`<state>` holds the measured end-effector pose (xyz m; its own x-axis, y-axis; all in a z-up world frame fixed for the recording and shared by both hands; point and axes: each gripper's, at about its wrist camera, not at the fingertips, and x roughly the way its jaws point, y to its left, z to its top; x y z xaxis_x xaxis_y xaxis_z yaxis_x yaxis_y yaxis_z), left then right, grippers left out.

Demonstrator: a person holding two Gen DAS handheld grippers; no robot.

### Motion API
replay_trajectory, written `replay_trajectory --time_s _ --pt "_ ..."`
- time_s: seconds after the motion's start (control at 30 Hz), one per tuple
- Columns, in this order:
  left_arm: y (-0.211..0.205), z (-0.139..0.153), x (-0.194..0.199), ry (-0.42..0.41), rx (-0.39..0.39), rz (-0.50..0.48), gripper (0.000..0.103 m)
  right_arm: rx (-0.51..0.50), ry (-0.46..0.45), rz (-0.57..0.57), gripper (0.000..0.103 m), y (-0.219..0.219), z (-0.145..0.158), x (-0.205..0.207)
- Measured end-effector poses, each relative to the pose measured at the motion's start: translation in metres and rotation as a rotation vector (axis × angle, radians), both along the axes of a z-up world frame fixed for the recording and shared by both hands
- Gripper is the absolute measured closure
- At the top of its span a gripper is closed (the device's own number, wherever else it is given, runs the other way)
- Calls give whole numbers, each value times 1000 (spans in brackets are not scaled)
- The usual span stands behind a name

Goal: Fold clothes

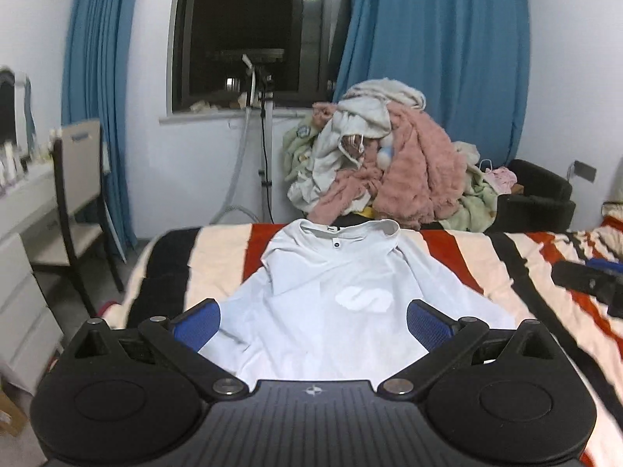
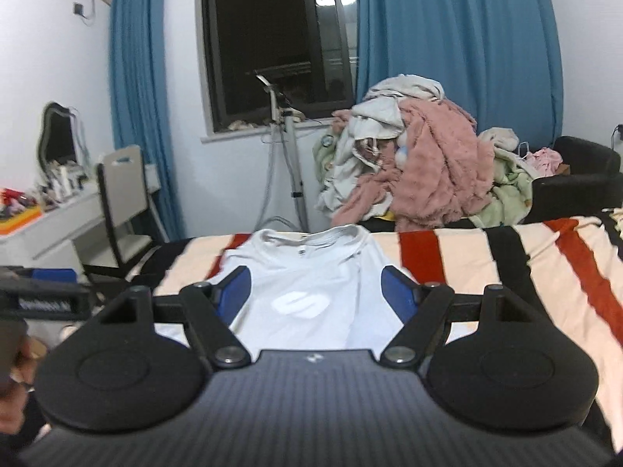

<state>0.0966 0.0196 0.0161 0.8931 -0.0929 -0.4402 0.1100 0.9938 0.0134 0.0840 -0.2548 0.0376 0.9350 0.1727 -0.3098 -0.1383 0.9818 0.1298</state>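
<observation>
On the bed: a pale blue T-shirt [image 1: 331, 295] lies spread flat on the striped blanket [image 1: 525, 272], collar toward the far edge, a white logo on the chest
Shirt shape: one sleeve side is folded in over the body; the collar [image 2: 311, 235] lies at the blanket's far edge
Left gripper [image 1: 313, 321]: above the near part of the shirt, blue pads [image 1: 196, 325] spread wide, nothing between them, not touching the cloth
Right gripper [image 2: 315, 294]: also above the shirt, jaws spread wide with nothing pinched, the logo visible through the gap
Each gripper in the other's view: a dark blurred shape at the right edge of the left wrist view and at the left edge of the right wrist view
Beyond the bed: a heap of clothes [image 1: 393, 163], pink, white and green, piled on a dark seat
Back wall: a dark window [image 2: 280, 43] between blue curtains [image 2: 459, 39]
Left side: a chair [image 2: 120, 198] pushed up to a white worktop [image 2: 50, 229] that carries small items
</observation>
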Motion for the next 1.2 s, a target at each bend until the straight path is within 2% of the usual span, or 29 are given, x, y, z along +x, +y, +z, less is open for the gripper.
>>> replay_trajectory --time_s 0.07,0.13,0.27,0.37,0.43,0.53,0.7,0.87,0.93,1.03,1.13,1.2 --pt "-2 3 -19 -8 23 -11 0 -6 -12 0 28 4 3 -11" --pt "-1 12 -34 -13 12 3 0 -3 -31 1 28 8 7 -20" --pt "6 35 -47 -19 -147 66 0 29 -81 8 28 10 11 -30" --pt "7 35 -48 -53 -165 97 0 58 -92 17 28 8 2 -33" --pt "7 22 -44 -83 -137 111 0 65 -84 23 28 5 -13 -31" --pt "15 -9 -26 -37 -132 147 0 71 -61 15 28 0 -34 -27" --pt "51 -70 16 46 -224 198 0 129 -18 3 28 -13 -59 -12" --pt "94 -117 82 120 -280 308 3 175 42 -13 28 -23 -85 18" --pt "110 -129 109 111 -341 351 3 198 64 -18 28 -28 -94 29" --pt "121 -139 145 101 -431 363 3 232 101 -24 27 -33 -109 46" --pt "118 -145 177 114 -420 362 11 239 127 -20 27 -31 -125 67" --pt "107 -145 192 130 -359 353 35 234 153 -16 27 -29 -135 81"
